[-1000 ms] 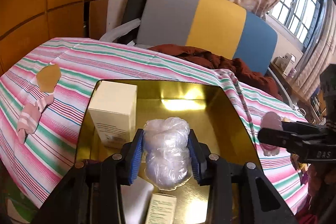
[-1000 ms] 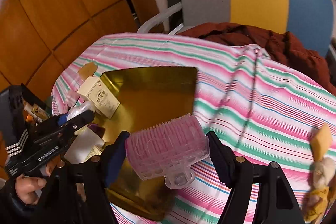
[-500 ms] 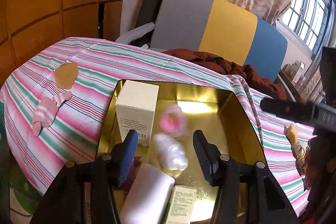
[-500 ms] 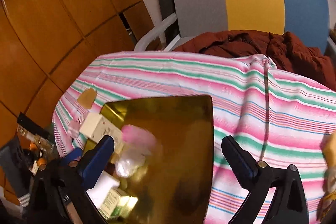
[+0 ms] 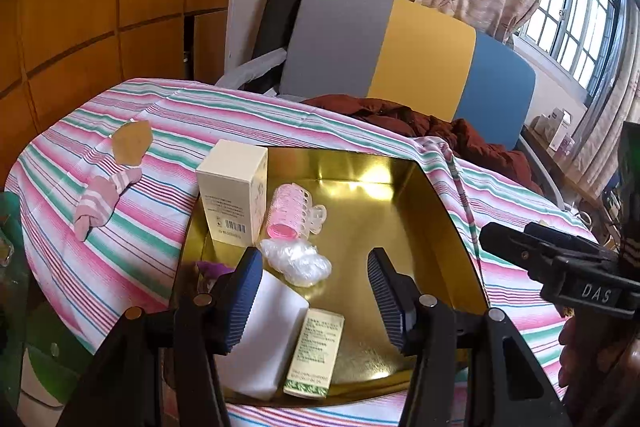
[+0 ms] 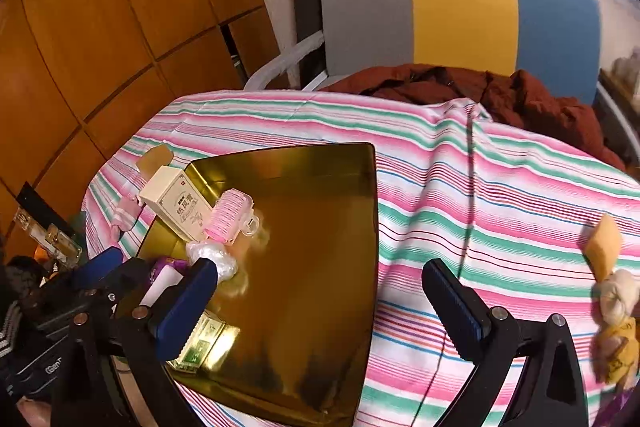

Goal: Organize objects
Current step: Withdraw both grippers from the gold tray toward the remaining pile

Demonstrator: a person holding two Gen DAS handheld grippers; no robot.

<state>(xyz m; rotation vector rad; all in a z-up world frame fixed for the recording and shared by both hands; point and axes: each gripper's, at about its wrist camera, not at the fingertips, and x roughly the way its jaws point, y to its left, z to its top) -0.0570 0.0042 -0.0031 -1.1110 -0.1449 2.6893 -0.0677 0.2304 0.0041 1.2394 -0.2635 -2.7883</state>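
1. My left gripper (image 5: 316,291) hangs over the near part of the gold tray (image 5: 424,227); its fingers are released with nothing between them.
2. The left jaws have just been opening, and the clear plastic bundle (image 5: 296,261) lies free on the tray floor just ahead of the left finger.
3. My right gripper (image 6: 320,301) is spread wide and grips nothing; its jaws have just been opening too.
4. The pink hair roller (image 5: 289,213) lies on its side in the tray, leaning against the upright cream box (image 5: 232,191) and touching the plastic bundle.
5. Nearer to me in the tray lie a white block (image 5: 266,339) and a small green-printed box (image 5: 316,353), side by side.
6. The tray sits on the striped cloth (image 6: 500,195) that covers the worktop.
7. On the cloth left of the tray I see a pink sock (image 5: 100,203) with a tan card (image 5: 132,145).
8. Far right on the cloth lies a yellowish sock (image 6: 616,315) with its own tan card, well apart from the tray.
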